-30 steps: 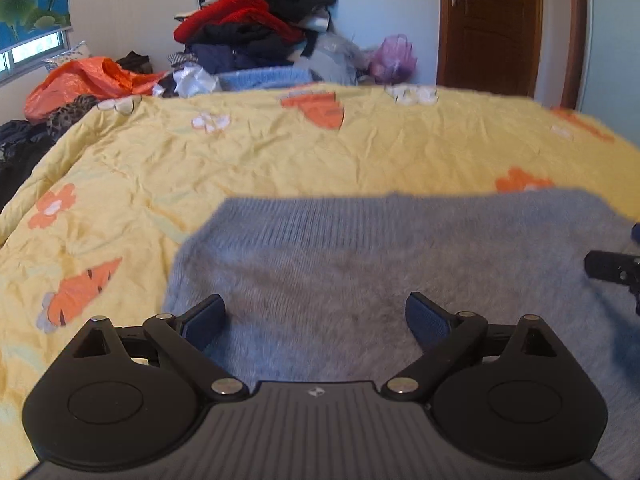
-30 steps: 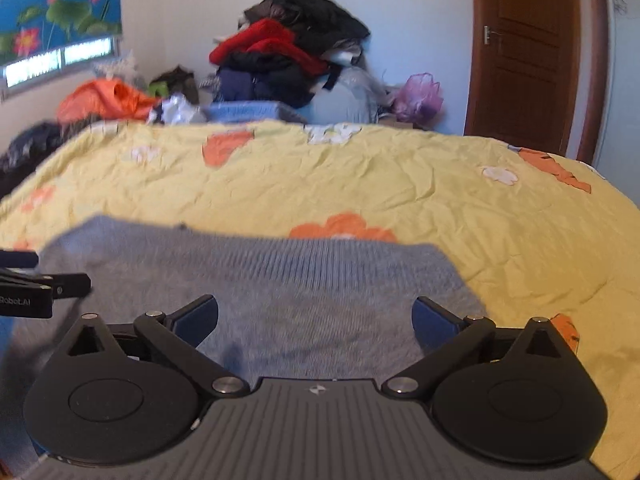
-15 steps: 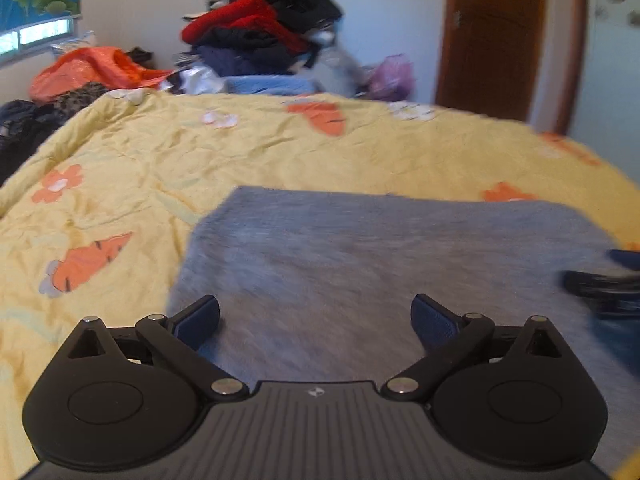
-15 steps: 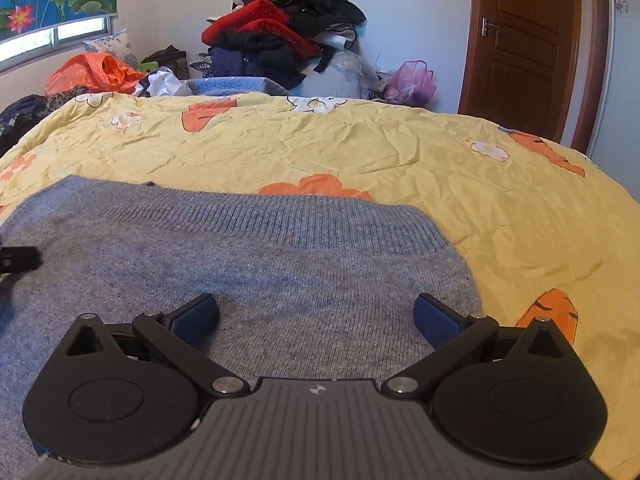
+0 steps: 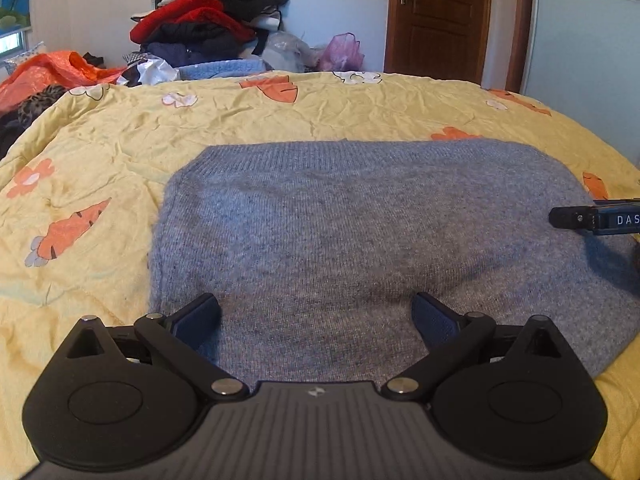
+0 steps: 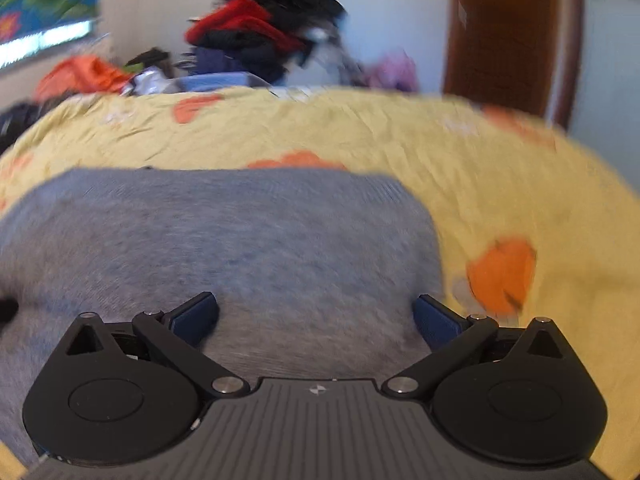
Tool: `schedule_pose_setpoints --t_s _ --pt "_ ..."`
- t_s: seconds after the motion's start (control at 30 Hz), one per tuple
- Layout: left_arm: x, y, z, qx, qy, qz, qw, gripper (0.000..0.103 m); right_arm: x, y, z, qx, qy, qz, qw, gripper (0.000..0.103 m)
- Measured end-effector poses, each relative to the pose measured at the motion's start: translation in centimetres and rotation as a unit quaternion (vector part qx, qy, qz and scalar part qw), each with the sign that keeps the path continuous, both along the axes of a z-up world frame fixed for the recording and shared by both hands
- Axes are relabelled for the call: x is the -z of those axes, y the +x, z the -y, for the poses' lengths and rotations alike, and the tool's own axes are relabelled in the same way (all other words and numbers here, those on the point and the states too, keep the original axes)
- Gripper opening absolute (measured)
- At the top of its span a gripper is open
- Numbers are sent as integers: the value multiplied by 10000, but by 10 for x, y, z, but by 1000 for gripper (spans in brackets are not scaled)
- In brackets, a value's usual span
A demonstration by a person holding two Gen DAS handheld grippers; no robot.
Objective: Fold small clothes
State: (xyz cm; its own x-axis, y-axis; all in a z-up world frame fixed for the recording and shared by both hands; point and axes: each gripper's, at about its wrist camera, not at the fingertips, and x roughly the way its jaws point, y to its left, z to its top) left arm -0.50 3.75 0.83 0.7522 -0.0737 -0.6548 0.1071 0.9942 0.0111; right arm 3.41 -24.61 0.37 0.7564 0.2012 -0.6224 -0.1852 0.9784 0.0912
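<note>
Grey knit garment (image 5: 360, 240) lying flat on a bed's yellow floral quilt (image 5: 120, 140), both hand-held grippers, left (image 5: 316, 316) and right (image 6: 316, 316), spread wide above it; clothes pile (image 5: 212, 28) and wooden door (image 5: 440, 16) behind.

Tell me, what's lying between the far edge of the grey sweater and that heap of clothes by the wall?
Only bare yellow bedspread, printed with orange carrots and white flowers, separates the grey sweater from the clothes heap; the left wrist view shows it clearly.

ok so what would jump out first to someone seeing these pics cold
The grey knit sweater spread flat in the middle of the yellow carrot-print bedspread, with the left gripper and right gripper both open just above its near edge. Behind the bed, a tall pile of clothes topped in red and black stands against the wall, left of a brown door.
</note>
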Motion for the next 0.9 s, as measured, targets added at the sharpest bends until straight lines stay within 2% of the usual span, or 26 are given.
schedule_pose_setpoints --t_s 0.1,0.17,0.2,0.23,0.3,0.4,0.47,0.5,0.6,0.83,0.87,0.9 --pt "-10 -10 -4 -151 -67 82 9998 103 -7 -7 -1 14 -76 -15 10000 102" --pt "-21 -36 -16 -469 -436 251 9976 103 -17 -30 0 287 -60 146 9995 103" --pt "-26 -50 -24 -613 -766 264 9948 103 -22 -44 2 299 87 269 9992 103" --pt "-28 -66 -35 -808 -1202 251 9891 103 -25 -58 3 186 306 357 9987 103" --pt "-27 -93 -53 -1230 -2015 193 9715 103 -27 -78 1 -42 569 387 9976 103" --pt "-19 -117 -70 -1771 -2751 16 9450 103 -13 -87 -15 -228 226 190 9993 103" --pt "-13 -121 -78 -1977 -3021 -69 9325 103 -2 -87 -23 -302 -80 118 9994 103" --pt "-12 -120 -80 -2022 -3086 -88 9294 103 -3 -87 -25 -317 -128 162 9993 103" --pt "-13 -114 -84 -2137 -3261 -95 9208 103 -2 -86 -27 -327 -161 123 9993 103" --pt "-5 -94 -93 -2488 -3966 141 8835 103 -2 -88 -24 -325 -92 142 9993 103" --pt "-3 -91 -93 -2466 -4123 133 8769 102 -3 -89 -24 -323 -72 145 9993 103" --pt "0 -88 -92 -2457 -4256 128 8708 95 -2 -88 -23 -323 -45 148 9994 103"
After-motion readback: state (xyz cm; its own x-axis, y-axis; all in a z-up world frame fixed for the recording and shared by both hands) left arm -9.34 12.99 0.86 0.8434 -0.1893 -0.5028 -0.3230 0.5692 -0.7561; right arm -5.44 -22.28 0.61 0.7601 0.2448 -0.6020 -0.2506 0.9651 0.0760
